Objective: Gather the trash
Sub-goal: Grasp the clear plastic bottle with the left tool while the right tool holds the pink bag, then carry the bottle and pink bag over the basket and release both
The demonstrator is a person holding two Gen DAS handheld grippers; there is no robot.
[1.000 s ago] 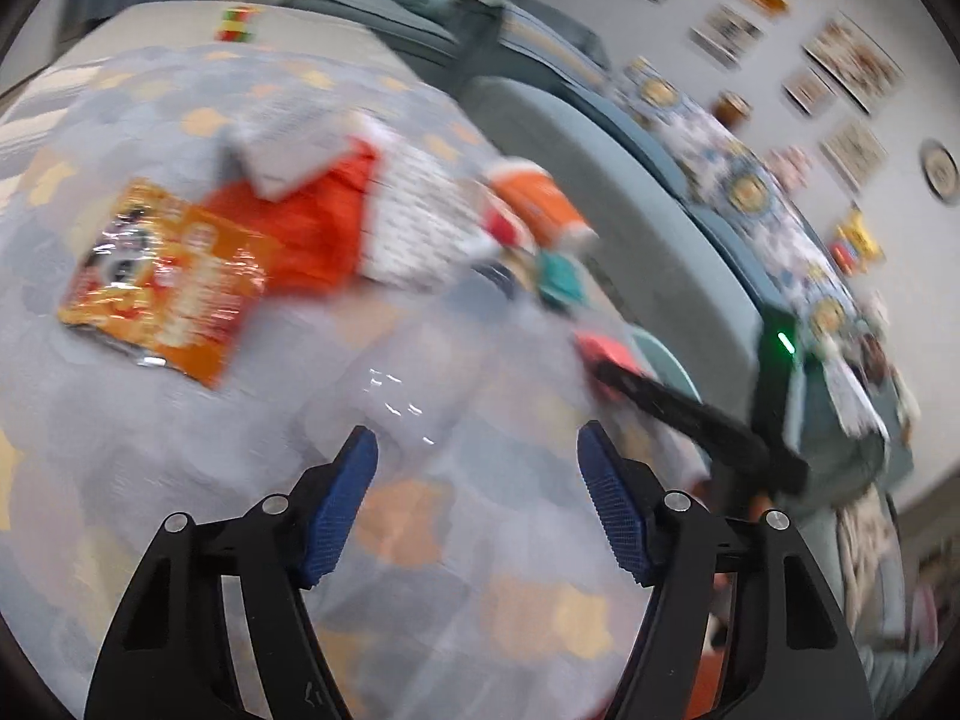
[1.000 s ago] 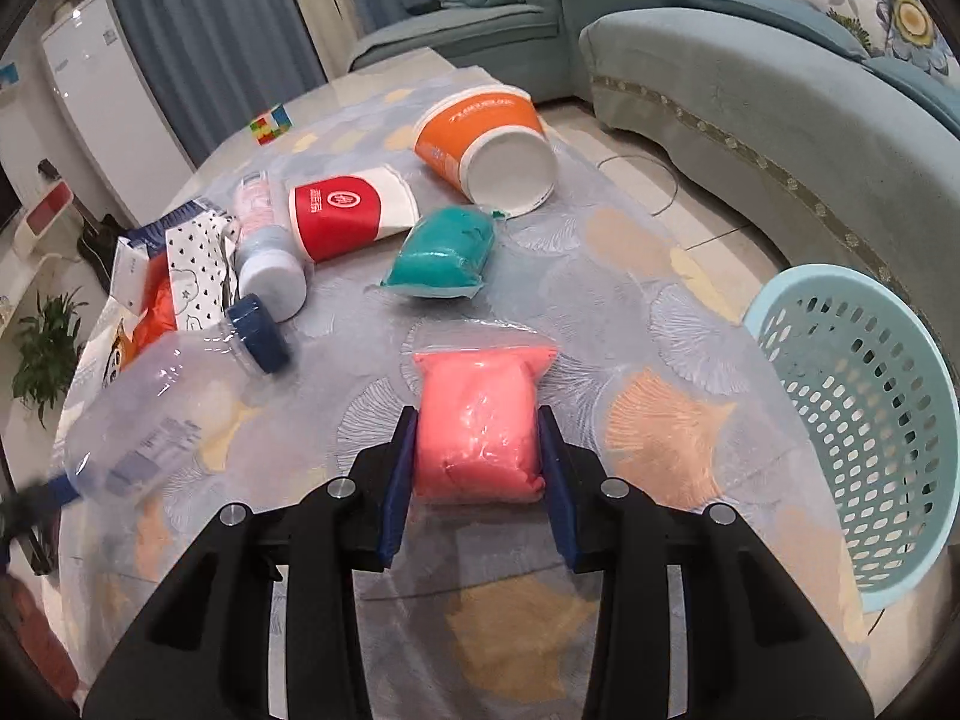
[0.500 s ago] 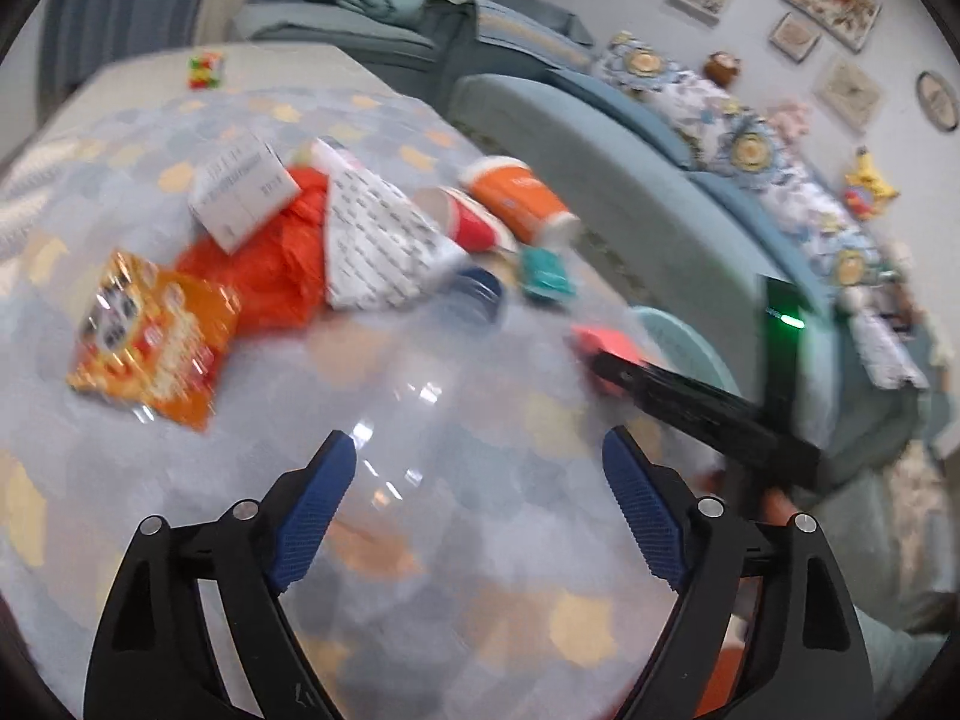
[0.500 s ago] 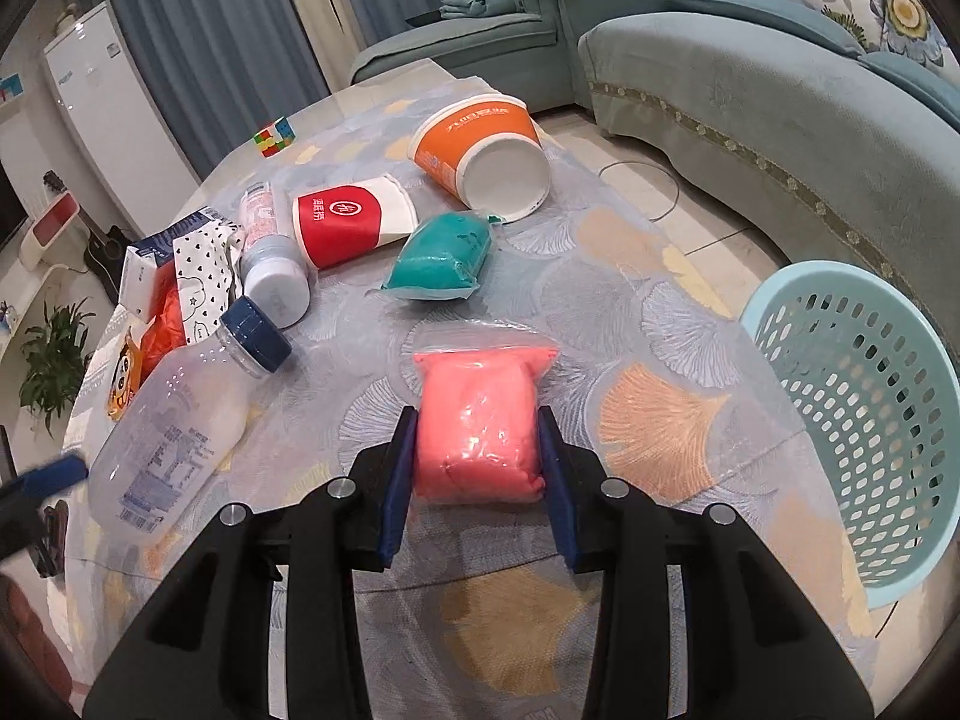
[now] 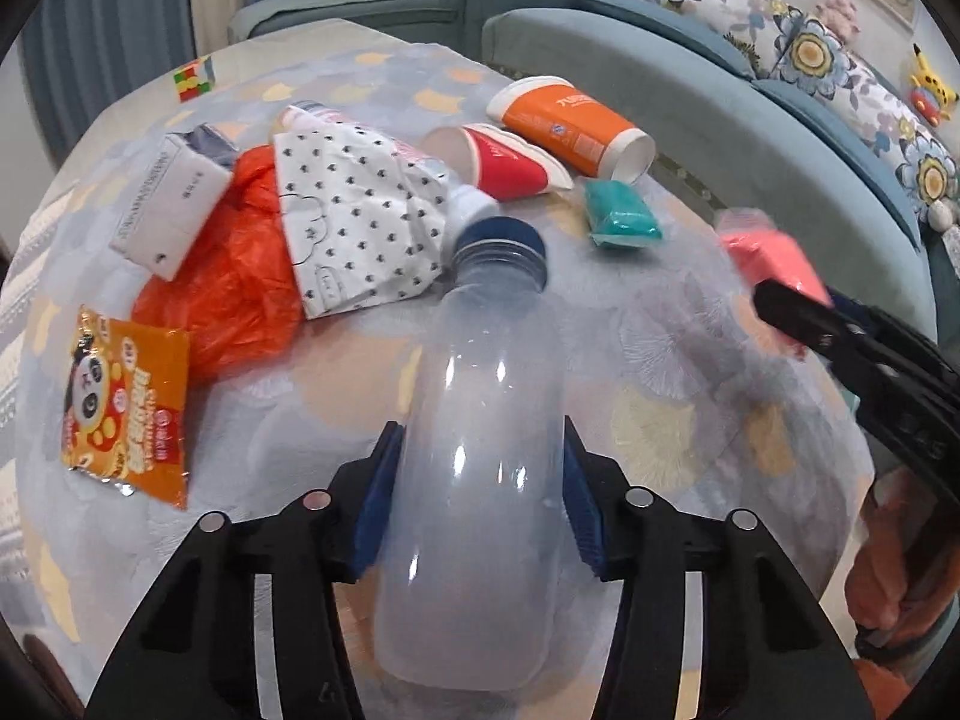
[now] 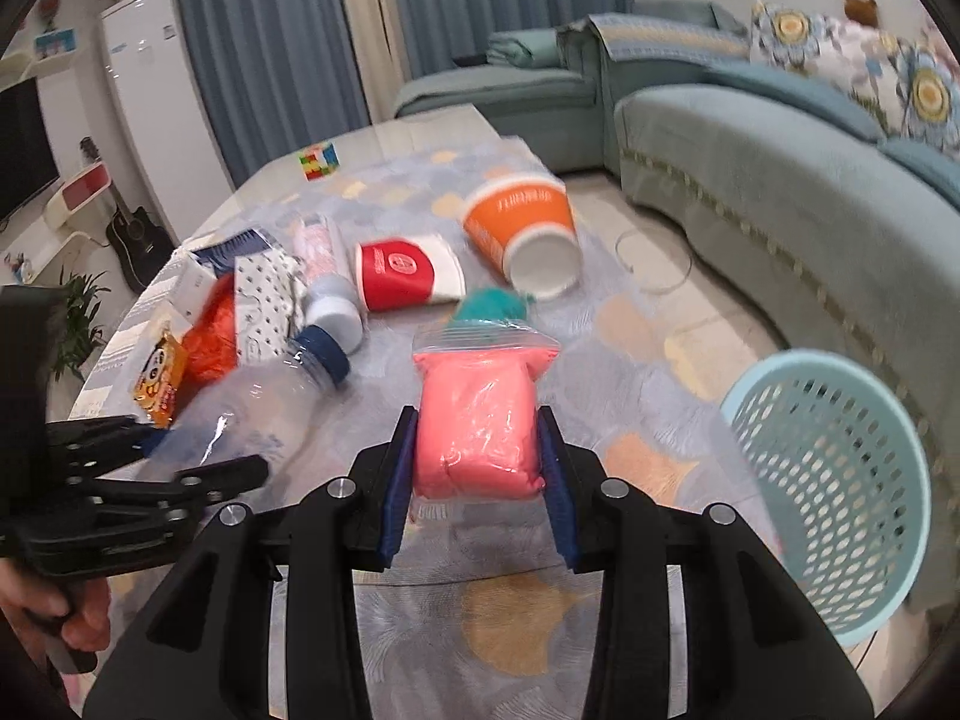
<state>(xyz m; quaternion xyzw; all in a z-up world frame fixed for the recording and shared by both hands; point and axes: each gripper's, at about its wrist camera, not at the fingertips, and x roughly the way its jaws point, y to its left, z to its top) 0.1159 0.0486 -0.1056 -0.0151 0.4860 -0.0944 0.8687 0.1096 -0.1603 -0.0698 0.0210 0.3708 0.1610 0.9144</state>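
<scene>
Left gripper (image 5: 477, 489) is closing its jaws around the clear bottle (image 5: 480, 438), which lies on the bench (image 5: 672, 438), blue cap pointing away. Right gripper (image 6: 477, 474) is pinching the pink bag (image 6: 477, 426), lifted off the bench. Writing on the cups and the orange snack packet (image 5: 129, 408) is too blurry to read. The light blue basket (image 6: 840, 480) sits past the bench's right edge, with bare tablecloth in between.

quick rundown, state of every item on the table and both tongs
clear bottle: capped, lying down, between left tongs, closing
pink bag: sealed, gripped by right tongs
orange cup: tipped over
red cup: tipped over
blue basket: tilted in view
</scene>
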